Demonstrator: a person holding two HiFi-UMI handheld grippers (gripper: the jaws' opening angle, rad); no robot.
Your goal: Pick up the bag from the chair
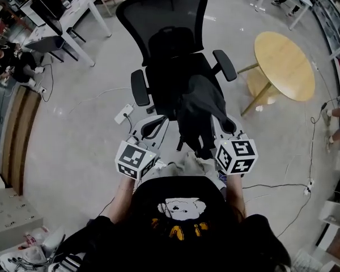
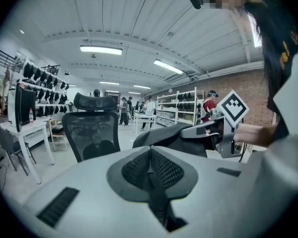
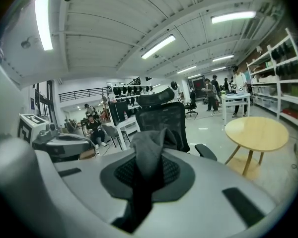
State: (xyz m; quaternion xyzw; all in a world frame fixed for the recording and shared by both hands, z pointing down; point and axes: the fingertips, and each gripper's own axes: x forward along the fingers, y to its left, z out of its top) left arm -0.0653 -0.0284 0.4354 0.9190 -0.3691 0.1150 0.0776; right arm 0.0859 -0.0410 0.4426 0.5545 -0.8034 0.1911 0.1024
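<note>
**A:** Any writing you can read?

**B:** Only black-and-white square markers on the two cubes (image 1: 136, 159) (image 1: 236, 156). The yellow print on the person's black shirt (image 1: 178, 228) is too blurred to read.

**A:** Where's the bag?

**B:** The dark bag (image 1: 199, 115) hangs at the centre of the head view, in front of the black chair (image 1: 170, 44). I cannot tell whether it touches the seat. The right gripper (image 3: 148, 155) has its fingers (image 3: 213, 182) clamped on a fold of it.

**A:** And the left gripper?

**B:** The left gripper (image 2: 150, 155) has its fingers (image 2: 79, 182) pressed together with nothing held.

**A:** What's around?

**B:** One round wooden table (image 1: 284, 64) at upper right and white tables (image 1: 82, 7) at upper left. One power strip (image 1: 123, 114) lies on the floor, left of the chair's base.
</note>
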